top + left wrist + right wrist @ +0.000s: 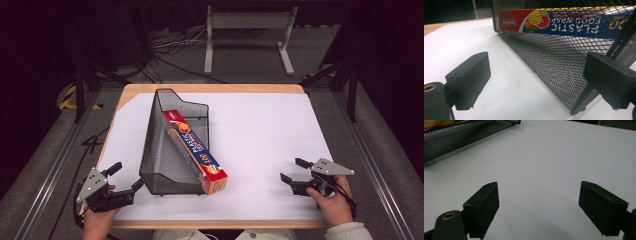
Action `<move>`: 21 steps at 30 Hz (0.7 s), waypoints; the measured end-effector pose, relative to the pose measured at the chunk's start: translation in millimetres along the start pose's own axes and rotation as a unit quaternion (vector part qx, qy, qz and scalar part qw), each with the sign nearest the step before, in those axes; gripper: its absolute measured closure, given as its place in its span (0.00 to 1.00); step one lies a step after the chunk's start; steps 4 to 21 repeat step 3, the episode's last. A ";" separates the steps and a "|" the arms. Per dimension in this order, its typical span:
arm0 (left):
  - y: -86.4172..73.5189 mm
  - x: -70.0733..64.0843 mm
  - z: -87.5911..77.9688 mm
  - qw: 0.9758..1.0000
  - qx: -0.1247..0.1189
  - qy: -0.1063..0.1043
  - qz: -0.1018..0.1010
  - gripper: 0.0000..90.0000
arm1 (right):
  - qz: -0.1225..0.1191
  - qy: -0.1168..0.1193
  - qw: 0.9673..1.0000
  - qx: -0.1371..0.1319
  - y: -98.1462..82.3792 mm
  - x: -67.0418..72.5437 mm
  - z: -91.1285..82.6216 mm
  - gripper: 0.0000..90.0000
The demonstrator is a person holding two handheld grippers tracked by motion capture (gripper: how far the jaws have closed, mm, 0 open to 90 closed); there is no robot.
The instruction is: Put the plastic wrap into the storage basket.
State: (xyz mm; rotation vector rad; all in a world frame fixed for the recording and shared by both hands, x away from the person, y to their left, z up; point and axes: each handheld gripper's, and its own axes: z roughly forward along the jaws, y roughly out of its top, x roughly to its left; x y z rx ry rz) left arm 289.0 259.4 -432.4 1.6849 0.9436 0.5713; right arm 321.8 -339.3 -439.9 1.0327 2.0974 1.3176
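High view: black wire-mesh file holder (172,150) sits left of centre on the white table cover (270,135), long axis running near-to-far. A plastic food wrap box (196,151) lies slanted in it, far end up against the tall back wall, near end poking out past the low front lip. Prob. the box is longer than the holder, so it can't lie flat and leans instead. Left gripper (126,179) is at the near-left corner, just beside the holder's near-left corner, jaws spread wide, nothing betw. them. Left hand (97,217) grips it from below, forearm coming in at the bottom edge, tool angled right & away toward the mesh. Right gripper (295,170) is near-right, well apart from the holder, jaws also apart & empty, pointing left; right hand (332,202) wraps the handle, wrist roughly level.

Left gripper view: jaws released, wide gap. Mesh side wall (554,60) fills the span ahead, w/ the box (554,23) readable through it, lettering upside down. Right-hand jaw sits close by the holder's corner post; can't tell if touching. Looks lined up to steady or take the holder, though that's a guess.

Right gripper view: jaws open over bare white cover (554,162), holding nothing. Holder's mesh edge (461,133) at far left, well apart. Reads as a waiting pose.
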 end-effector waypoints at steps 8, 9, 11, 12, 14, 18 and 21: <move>0.0 0.6 -0.4 1.000 0.002 0.001 -0.003 0.09 | 0.009 0.001 1.000 -0.012 2.4 -0.1 -2.2 0.20; 0.0 0.6 -0.4 1.000 0.002 0.001 -0.003 0.09 | 0.009 0.001 1.000 -0.012 2.4 -0.1 -2.2 0.20; 0.0 0.6 -0.4 1.000 0.002 0.001 -0.003 0.09 | 0.009 0.001 1.000 -0.012 2.4 -0.1 -2.2 0.20; 0.0 0.6 -0.4 1.000 0.002 0.001 -0.003 0.09 | 0.009 0.001 1.000 -0.012 2.4 -0.1 -2.2 0.20; 0.0 0.6 -0.4 1.000 0.002 0.001 -0.003 0.09 | 0.009 0.001 1.000 -0.012 2.4 -0.1 -2.2 0.20; 0.0 0.6 -0.4 1.000 0.002 0.001 -0.003 0.09 | 0.009 0.001 1.000 -0.012 2.4 -0.1 -2.2 0.20; 0.0 0.6 -0.4 1.000 0.002 0.001 -0.003 0.09 | 0.009 0.001 1.000 -0.012 2.4 -0.1 -2.2 0.20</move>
